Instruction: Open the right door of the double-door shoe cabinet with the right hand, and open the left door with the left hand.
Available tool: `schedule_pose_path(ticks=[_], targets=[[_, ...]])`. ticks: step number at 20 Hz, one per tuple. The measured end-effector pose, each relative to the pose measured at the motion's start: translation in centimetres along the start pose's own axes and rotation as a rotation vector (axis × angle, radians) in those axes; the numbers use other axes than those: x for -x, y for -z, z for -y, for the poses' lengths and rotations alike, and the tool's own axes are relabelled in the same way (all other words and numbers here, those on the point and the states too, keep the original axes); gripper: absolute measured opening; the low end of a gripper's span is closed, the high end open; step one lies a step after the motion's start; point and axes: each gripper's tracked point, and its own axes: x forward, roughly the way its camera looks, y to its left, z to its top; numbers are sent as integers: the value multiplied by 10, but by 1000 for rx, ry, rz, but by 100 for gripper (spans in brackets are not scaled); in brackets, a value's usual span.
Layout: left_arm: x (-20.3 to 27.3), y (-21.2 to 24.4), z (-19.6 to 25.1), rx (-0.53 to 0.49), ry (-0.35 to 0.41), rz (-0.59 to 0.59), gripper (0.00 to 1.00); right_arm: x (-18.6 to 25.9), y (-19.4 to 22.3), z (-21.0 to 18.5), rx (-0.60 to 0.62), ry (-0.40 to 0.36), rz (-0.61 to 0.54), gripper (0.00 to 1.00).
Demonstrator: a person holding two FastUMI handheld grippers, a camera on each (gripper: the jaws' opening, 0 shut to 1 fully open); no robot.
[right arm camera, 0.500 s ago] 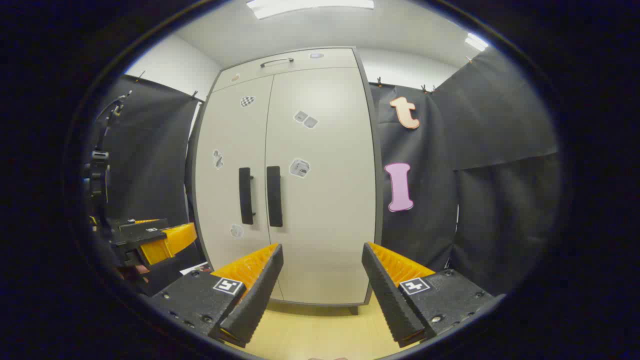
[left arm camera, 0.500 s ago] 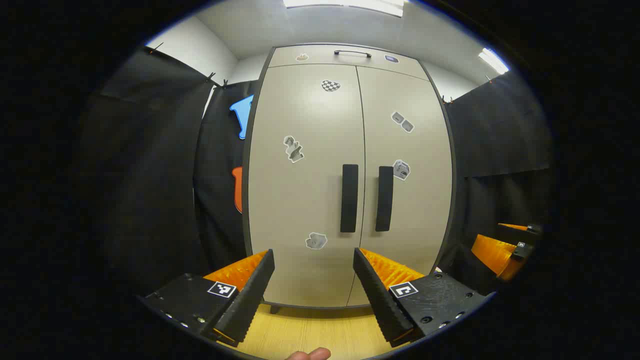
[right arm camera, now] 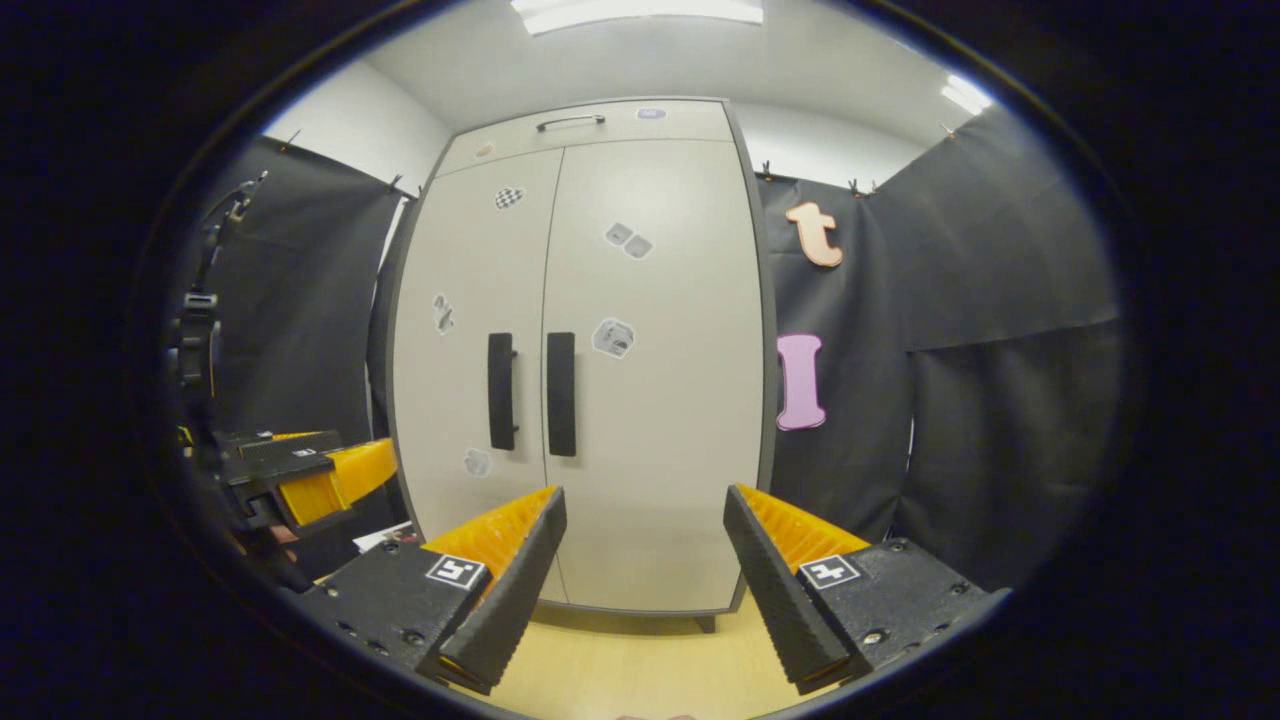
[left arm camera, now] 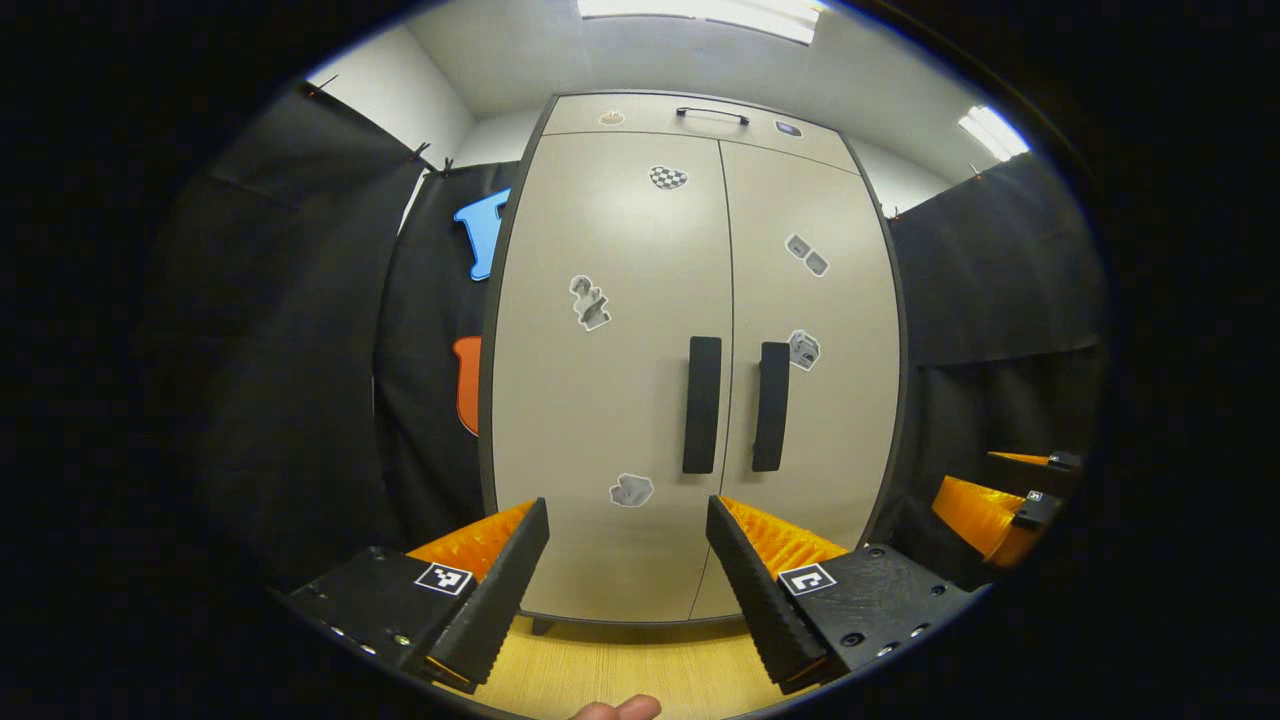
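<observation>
Booth wall of black cloth (left arm camera: 300, 330) at frame left, hung as backdrop. Centre frame: tall beige double-door shoe cabinet (left arm camera: 610, 400), both doors shut, black vertical left handle (left arm camera: 702, 404) and right handle (right arm camera: 561, 394) side by side at the seam for separate pulls. Bottom centre: left tool (left arm camera: 628, 560) and right tool (right arm camera: 645, 555), fingers spread wide, empty, well apart from handles, aimed for approach.
</observation>
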Motion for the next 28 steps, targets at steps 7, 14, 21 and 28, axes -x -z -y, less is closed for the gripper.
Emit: schedule_pose_path(ticks=[7, 14, 21, 28], targets=[[-3, -5, -3, -7, 14, 12, 95, 1, -2, -4, -25, 16, 7, 99], [-5, -2, 1, -15, 38, 1, 95, -5, -1, 1, -18, 42, -9, 99], [2, -5, 1, -39, 55, 10, 95, -48, -25, -18, -39, 0, 12, 99], [20, -4, -13, -52, 51, 4, 95, -133, -53, -60, -9, -49, 44, 98]])
